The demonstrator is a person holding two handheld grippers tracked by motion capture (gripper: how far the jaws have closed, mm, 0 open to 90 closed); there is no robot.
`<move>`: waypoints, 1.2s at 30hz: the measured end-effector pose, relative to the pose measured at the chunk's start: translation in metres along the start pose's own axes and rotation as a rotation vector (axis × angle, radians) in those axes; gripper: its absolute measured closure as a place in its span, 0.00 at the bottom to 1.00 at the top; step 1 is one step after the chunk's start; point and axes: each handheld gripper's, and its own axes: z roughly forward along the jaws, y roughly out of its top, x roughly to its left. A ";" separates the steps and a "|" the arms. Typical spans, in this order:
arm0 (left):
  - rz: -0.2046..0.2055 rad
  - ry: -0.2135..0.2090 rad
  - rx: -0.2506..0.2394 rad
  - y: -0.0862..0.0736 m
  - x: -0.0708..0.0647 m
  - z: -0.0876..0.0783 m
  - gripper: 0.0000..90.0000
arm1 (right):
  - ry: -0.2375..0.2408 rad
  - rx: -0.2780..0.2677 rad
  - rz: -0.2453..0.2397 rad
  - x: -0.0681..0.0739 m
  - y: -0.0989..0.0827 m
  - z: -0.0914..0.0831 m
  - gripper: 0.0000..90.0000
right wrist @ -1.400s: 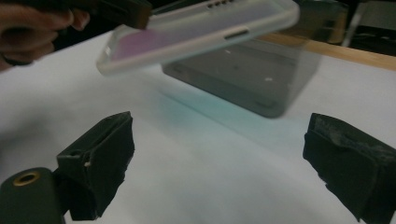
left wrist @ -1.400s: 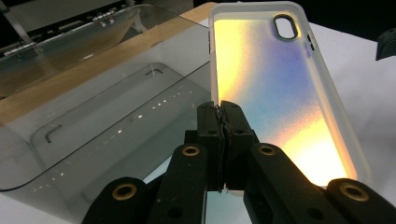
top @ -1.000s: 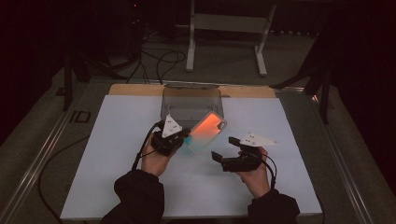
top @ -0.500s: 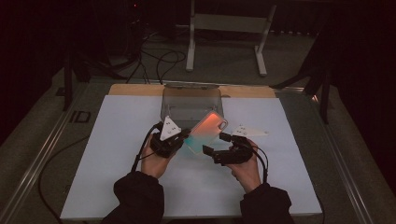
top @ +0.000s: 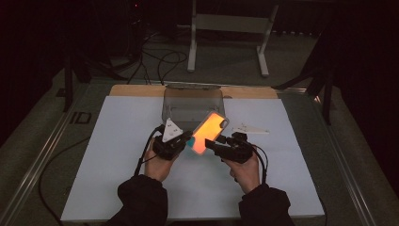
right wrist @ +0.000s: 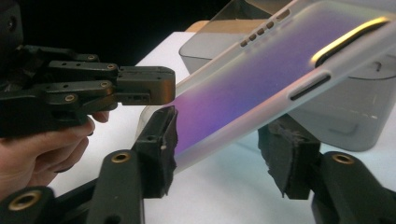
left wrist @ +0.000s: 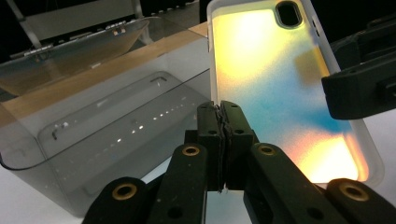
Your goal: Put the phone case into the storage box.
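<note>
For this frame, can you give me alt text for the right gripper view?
An iridescent phone case slants between the right gripper's open fingers, which have just been closing. The left gripper, held in a hand, pinches its lower edge; a clear plastic box sits behind.

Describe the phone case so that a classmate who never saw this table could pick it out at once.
On the white table sheet, just in front of the smoky clear box, the phone case is held up between two hand-held grippers. Unlike everything around it, it glows orange, with a frosted rim.
</note>
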 end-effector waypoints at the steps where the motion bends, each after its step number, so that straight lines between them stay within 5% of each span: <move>1: -0.005 0.002 0.002 0.000 -0.001 0.001 0.99 | -0.002 0.002 0.001 0.000 0.000 0.000 0.54; 8: -0.022 0.008 -0.001 -0.001 -0.003 0.003 0.99 | -0.023 -0.002 0.026 0.001 0.004 -0.001 0.65; 14: -0.035 0.006 0.003 -0.004 -0.004 0.004 0.99 | 0.039 0.003 0.045 0.000 0.005 -0.001 0.83; 20: -0.048 0.003 0.008 -0.008 -0.006 0.006 0.99 | 0.043 -0.004 0.060 0.000 0.006 0.000 0.87; 24: -0.059 -0.005 0.004 -0.011 -0.007 0.006 0.99 | 0.051 0.032 0.136 0.000 0.009 -0.002 0.90; 36: -0.059 -0.030 0.000 -0.013 -0.005 0.004 0.95 | 0.020 0.057 0.100 0.005 0.012 -0.001 0.90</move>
